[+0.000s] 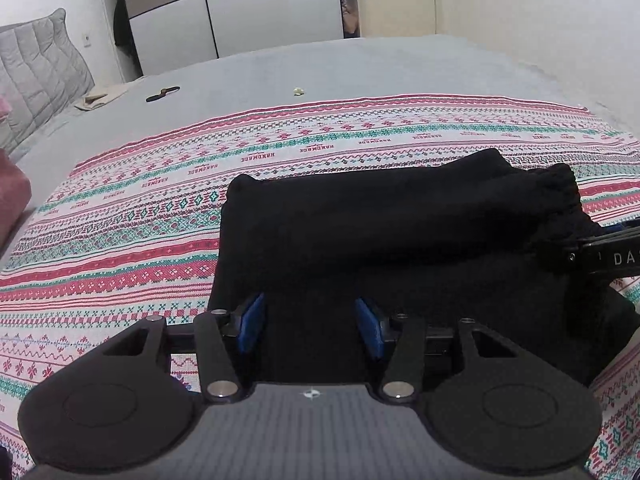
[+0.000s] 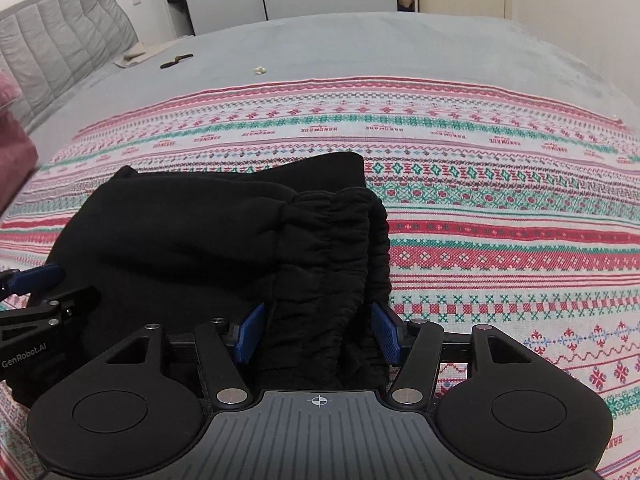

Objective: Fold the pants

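Note:
Black pants [image 1: 380, 220] lie folded into a thick bundle on a patterned cloth [image 1: 140, 220]. In the left wrist view my left gripper [image 1: 311, 322] sits low over the bundle's near edge. Its blue pads [image 1: 252, 320] stand apart, with flat black fabric between them and no visible pinch. In the right wrist view the gathered elastic waistband [image 2: 332, 240] bunches up between the blue pads of my right gripper [image 2: 319, 330], which is shut on it. A blue finger of the left gripper [image 2: 40, 274] shows at the pants' [image 2: 180, 232] left side.
The patterned cloth covers the near half of a grey bed [image 1: 360, 68]. A quilted grey pillow [image 1: 36, 68], a beige cloth [image 1: 100, 98], a small dark object [image 1: 162, 94] and a pale scrap [image 1: 298, 90] lie farther back. A wardrobe [image 1: 240, 12] stands behind.

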Available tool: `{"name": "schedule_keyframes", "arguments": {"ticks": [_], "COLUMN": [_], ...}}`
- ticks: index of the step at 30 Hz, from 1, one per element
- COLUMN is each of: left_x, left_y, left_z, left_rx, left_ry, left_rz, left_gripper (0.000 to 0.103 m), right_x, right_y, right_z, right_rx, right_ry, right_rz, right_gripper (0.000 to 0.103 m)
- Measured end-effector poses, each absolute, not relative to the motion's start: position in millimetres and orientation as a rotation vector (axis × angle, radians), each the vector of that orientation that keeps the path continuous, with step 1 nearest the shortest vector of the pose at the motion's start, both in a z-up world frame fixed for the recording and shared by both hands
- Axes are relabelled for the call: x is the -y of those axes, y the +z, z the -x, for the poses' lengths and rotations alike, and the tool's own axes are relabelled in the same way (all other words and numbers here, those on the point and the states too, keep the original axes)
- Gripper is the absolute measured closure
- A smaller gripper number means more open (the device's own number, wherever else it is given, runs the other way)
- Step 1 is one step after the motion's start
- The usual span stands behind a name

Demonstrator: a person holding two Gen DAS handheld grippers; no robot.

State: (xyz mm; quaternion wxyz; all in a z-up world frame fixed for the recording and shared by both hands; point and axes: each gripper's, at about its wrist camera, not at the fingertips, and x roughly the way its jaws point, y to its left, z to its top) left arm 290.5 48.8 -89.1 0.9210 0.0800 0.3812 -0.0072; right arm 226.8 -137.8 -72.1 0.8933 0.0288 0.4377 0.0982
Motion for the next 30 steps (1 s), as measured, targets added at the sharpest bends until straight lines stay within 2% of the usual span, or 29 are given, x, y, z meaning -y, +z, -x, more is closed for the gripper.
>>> {"name": "schedule_keyframes", "arguments": {"ticks": [12, 17, 19, 21, 30], "left_x": [-49.6, -50.2, -48.1, -46.8, -54.9], "left_y": [-75.3, -65.7, -63.2, -62.2, -51.3], "left_z": [-285.4, -273.4, -267.3, -262.6, -244.3], "left_rx": [-0.767, -0.735, -0.722, -0.719, -0.714], "left_ry": [-0.029, -0.05, -0.06, -0.068, -0.028], "left_rz": [-0.141, -0.139, -0.153, -0.159, -0.133], "left_gripper": [0.029, 0.029, 0.029, 0.029, 0.029], "right_x": [133.9, 120.8, 119.7, 118.2, 105.2], "right_y": [-61.9, -31.8, -22.2, -16.4, -22.0], "right_z": [-220.6, -196.9, -187.8, -180.6, -168.8], "right_rx": [-0.892, -0.784, -0.746, -0.719, -0.768], "right_ry": [0.195, 0.206, 0.232, 0.261, 0.262], "right_rz": [-0.009, 0.114, 0.119, 0.128, 0.215], "right_gripper": [0.046, 0.047, 0.051, 0.072, 0.073]}}
